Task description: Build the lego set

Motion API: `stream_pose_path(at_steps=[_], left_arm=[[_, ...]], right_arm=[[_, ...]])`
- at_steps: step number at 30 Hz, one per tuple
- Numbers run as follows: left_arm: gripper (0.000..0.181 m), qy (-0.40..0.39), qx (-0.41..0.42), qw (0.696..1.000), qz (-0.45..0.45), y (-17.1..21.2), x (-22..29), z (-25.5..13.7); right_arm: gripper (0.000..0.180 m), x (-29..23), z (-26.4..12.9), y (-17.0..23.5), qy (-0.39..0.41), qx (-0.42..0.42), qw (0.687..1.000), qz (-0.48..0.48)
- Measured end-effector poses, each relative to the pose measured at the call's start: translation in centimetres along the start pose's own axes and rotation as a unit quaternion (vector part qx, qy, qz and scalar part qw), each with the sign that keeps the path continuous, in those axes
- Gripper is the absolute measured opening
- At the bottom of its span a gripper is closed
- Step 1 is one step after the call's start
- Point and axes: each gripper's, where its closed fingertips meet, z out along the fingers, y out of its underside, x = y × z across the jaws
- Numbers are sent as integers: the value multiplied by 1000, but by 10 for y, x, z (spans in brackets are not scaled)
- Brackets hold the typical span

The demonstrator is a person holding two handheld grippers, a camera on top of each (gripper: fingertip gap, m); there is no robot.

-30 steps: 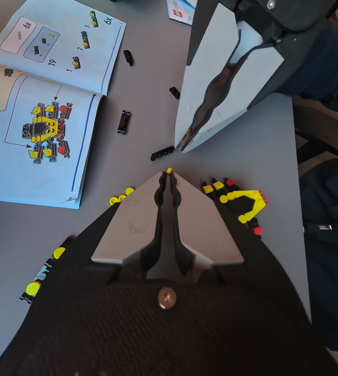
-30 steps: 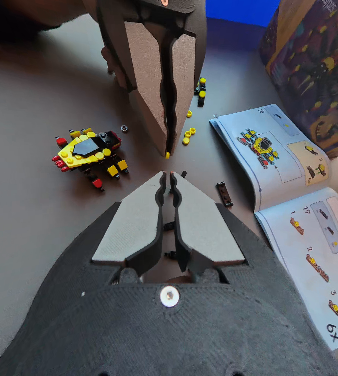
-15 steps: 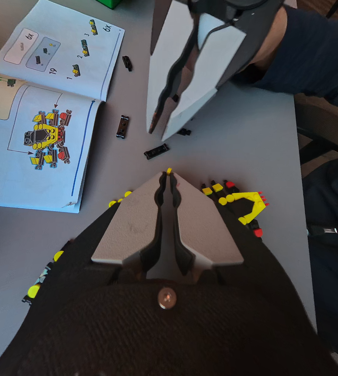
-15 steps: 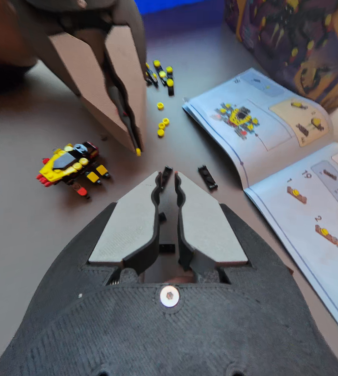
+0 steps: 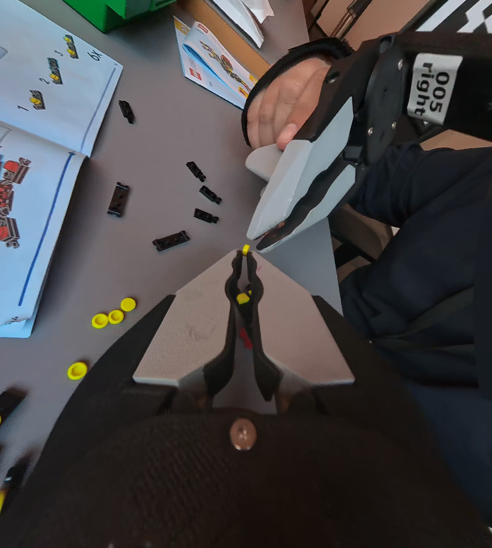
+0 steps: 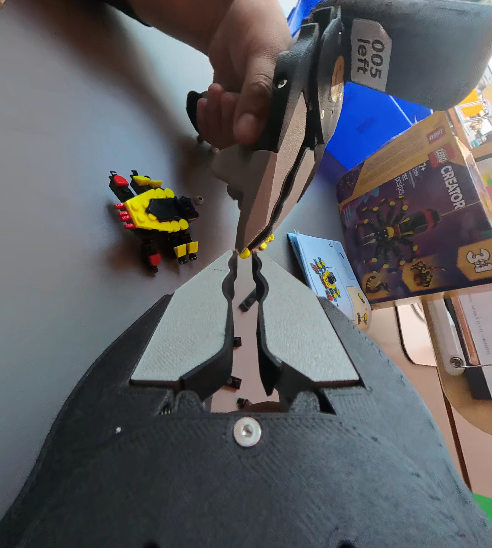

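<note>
The yellow round stud (image 5: pixel 246 249) sat pinched at the very tip of our left tool (image 5: pixel 244 254), held above the worktop (image 5: pixel 155 148) with our right tool (image 6: pixel 243 261) tip to tip against it, its jaws slightly spread and holding nothing. The half-built spider model (image 6: pixel 158 213) lay well apart on the worktop. We judged the stud's hold so shallow that a nudge from the right tool could flick it away among the loose black plates (image 5: pixel 170 240).
</note>
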Motion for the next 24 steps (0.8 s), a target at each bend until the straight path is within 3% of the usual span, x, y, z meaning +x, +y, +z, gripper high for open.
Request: stream_pose_path(at_steps=[8,24], left_arm=[[0,31,-4,999,-13,2,7,2],[0,22,-1,1000,-21,1,4,2]], right_arm=[[5,-5,2,3,-2,-11,1000,-21],[4,-2,4,4,35,-31,996,-71]])
